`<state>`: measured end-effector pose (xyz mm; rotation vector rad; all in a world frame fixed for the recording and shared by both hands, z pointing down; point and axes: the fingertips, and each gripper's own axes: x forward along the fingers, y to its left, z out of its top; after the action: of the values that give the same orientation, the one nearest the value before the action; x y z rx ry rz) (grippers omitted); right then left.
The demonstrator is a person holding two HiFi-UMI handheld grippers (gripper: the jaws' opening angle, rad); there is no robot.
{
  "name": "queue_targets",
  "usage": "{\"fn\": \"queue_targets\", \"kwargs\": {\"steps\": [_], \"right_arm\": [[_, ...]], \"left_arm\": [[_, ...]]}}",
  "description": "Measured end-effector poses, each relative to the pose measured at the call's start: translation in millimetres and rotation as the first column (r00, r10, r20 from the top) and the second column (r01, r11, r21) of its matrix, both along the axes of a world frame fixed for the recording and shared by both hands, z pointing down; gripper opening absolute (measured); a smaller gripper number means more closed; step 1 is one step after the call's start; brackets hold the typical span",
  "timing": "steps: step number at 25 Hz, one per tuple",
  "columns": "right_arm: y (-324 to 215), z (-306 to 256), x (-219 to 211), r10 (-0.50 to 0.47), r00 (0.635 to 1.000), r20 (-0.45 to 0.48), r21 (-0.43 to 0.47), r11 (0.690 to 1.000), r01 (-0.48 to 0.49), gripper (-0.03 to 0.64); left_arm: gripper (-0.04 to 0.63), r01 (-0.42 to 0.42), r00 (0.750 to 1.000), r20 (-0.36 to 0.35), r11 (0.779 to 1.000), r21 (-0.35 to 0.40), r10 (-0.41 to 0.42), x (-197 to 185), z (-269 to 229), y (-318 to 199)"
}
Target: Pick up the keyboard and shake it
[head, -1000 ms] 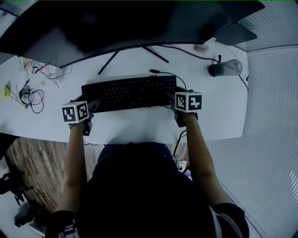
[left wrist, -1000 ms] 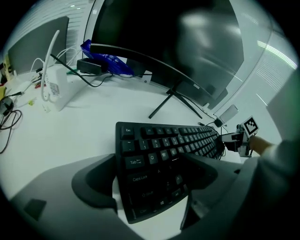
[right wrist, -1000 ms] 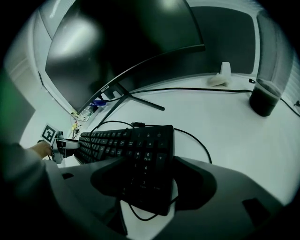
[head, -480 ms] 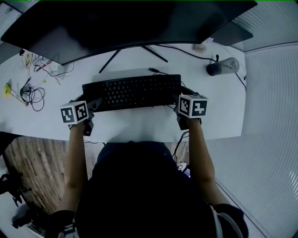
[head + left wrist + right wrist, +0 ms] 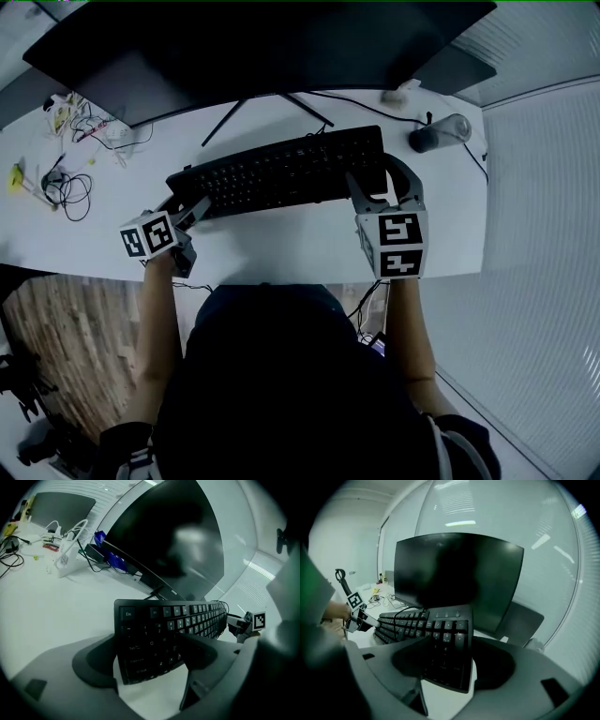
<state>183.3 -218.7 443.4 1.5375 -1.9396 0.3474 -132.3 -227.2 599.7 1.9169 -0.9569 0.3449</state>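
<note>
The black keyboard hangs tilted above the white desk, its right end higher and nearer the monitor. My left gripper is shut on its left end, with the Esc corner between the jaws in the left gripper view. My right gripper is shut on the number-pad end; its jaws have just been closing a little onto it. In the right gripper view the keyboard fills the gap between the jaws. Its cable runs back toward the monitor.
A large dark monitor on a two-legged stand sits right behind the keyboard. A dark cylindrical cup lies at the back right. Tangled cables and small items cover the desk's left end. The desk's front edge is just below my grippers.
The keyboard has risen off the desk, its right end lifting much more than the left. My right gripper rose and rolled with it; my left gripper rose slightly.
</note>
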Motion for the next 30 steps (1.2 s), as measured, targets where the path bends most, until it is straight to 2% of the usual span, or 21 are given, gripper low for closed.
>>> {"fn": "queue_targets", "kwargs": {"steps": [6,9,12,15,20,25,30], "right_arm": [[4.2,-32.4,-15.7,-0.039,0.995,-0.088,0.083,0.995,0.046,0.288],[7.2,-42.0,-18.5,-0.043,0.995,-0.095,0.112,0.992,0.053,0.288],[8.4,-45.2,-15.5,-0.034,0.997,-0.068,0.125,0.991,0.042,0.288],[8.6,-39.2,-7.2,-0.014,1.000,0.001,0.116,0.993,0.014,0.288],[8.1,-10.7,2.1,0.030,0.982,0.185,0.064,0.997,-0.042,0.288],[8.5,30.2,3.6,0.068,0.924,0.377,-0.019,0.998,-0.066,0.288],[8.4,67.9,-3.3,0.102,0.840,0.533,-0.101,0.993,-0.056,0.287]], "left_arm": [[0.405,0.012,0.998,-0.065,1.000,0.009,-0.012,-1.1,-4.3,4.7],[0.405,0.017,0.997,-0.075,0.999,0.027,-0.015,-2.3,-10.9,5.3],[0.405,0.021,0.998,-0.053,0.998,0.062,-0.017,-4.7,-23.7,3.6],[0.405,0.021,1.000,0.015,0.993,0.116,-0.023,-10.0,-42.9,-0.3],[0.405,0.004,0.986,0.165,0.979,0.206,-0.039,-24.6,-79.4,-3.3],[0.405,-0.047,0.943,0.328,0.959,0.280,-0.050,-35.2,-117.9,-2.8],[0.405,-0.101,0.889,0.452,0.936,0.337,-0.067,-38.9,-146.2,-1.1]]}}
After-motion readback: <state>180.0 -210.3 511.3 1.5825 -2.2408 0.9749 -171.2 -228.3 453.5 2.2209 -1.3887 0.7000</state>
